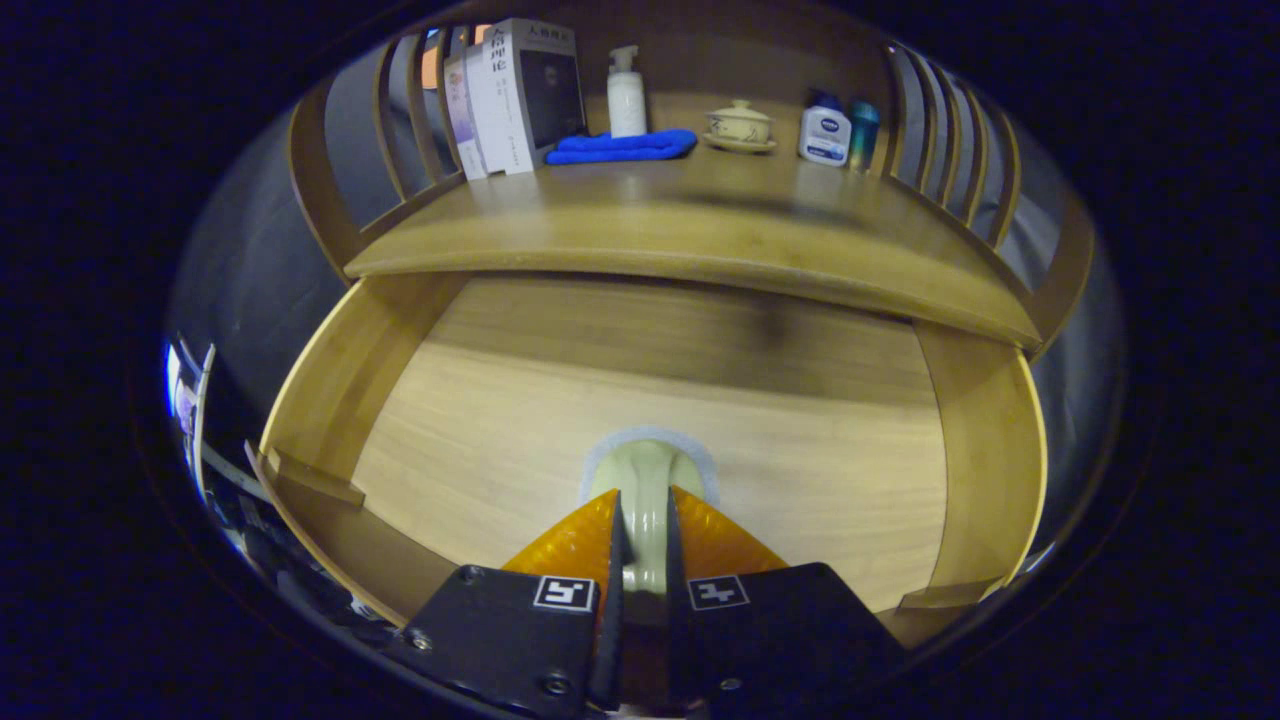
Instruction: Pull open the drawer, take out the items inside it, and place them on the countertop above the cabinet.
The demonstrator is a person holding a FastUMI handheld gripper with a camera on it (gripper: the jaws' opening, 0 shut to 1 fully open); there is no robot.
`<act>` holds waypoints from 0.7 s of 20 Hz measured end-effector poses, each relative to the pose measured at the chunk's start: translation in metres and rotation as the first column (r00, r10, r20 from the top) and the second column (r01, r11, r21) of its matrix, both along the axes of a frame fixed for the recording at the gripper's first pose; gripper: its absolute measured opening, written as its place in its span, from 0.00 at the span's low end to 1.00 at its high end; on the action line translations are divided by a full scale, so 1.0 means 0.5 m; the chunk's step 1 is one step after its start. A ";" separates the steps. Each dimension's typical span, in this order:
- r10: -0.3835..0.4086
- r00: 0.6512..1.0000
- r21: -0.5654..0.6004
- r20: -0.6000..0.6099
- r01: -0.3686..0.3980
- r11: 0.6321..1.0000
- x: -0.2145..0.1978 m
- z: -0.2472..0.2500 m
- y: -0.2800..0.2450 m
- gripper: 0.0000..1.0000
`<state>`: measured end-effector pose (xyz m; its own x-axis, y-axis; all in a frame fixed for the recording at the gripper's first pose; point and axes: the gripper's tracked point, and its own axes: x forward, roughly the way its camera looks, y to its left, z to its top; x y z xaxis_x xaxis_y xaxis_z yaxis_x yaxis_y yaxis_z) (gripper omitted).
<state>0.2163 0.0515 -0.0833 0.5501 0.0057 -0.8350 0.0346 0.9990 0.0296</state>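
the gripper [645,520] is clenched on a pale green spoon [645,480], its long axis running straight ahead between the fingers, low in the open drawer [700,400]; the countertop [700,215] lies beyond, above.

So the drawer [980,440] is pulled out below the surface [640,215]. Inside it, a spoon [647,480] sits pinched between the gripper [645,520] fingers. Up on the surface, along the back: books [515,95] on the left, then a cloth [622,147] with a pump bottle [627,95] behind it, a lidded cup [740,125], and two bottles [840,130] on the right.
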 end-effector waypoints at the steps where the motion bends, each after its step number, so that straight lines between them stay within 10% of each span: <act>1: 0.007 1.000 -0.016 0.017 -0.007 1.000 0.004 0.019 -0.004 0.21; 14: -0.024 0.984 -0.064 0.179 0.036 0.997 0.093 0.237 -0.063 0.21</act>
<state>0.2630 0.0198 0.0353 0.6892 -0.0653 -0.7216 0.0645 0.9975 -0.0287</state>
